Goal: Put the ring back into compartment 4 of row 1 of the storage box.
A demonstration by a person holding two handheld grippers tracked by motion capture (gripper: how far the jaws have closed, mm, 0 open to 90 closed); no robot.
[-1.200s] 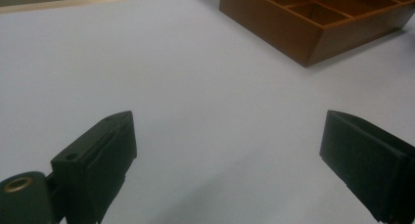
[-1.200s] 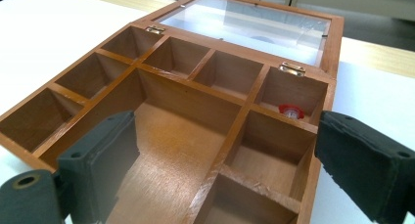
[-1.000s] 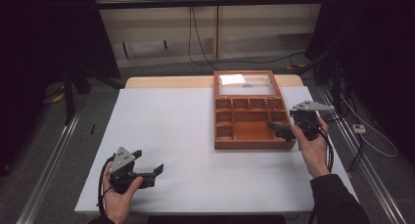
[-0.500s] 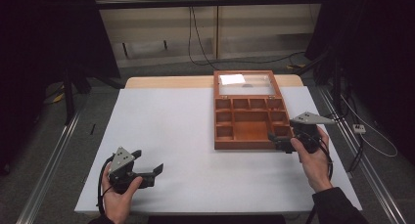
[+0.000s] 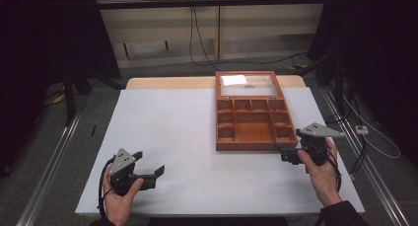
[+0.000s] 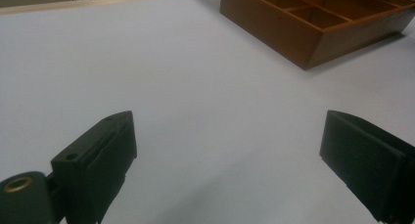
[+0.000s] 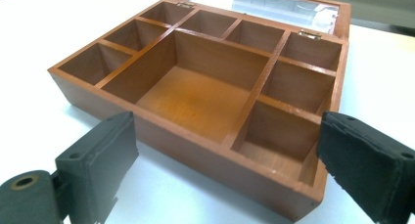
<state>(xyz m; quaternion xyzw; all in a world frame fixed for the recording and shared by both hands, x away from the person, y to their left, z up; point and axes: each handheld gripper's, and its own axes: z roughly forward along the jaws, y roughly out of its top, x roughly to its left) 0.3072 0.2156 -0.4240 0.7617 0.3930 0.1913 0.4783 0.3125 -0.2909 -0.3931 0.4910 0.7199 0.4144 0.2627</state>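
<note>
Wooden divided box (image 5: 254, 122) open, no legible writing

Light: your table (image 5: 197, 132) was bright, its surroundings dark.
Glare: at 12 o'clock, the box lid (image 5: 246, 81) shone.
Focus: your near jaws were soft.

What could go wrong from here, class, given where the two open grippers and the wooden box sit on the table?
1. The right gripper sits close to the near right corner of the wooden box; a forward nudge could slide it.
2. The box's glass lid lies open flat behind it, so pushing the box might strain the hinges.
3. The left gripper is too far away to steady it.
</note>
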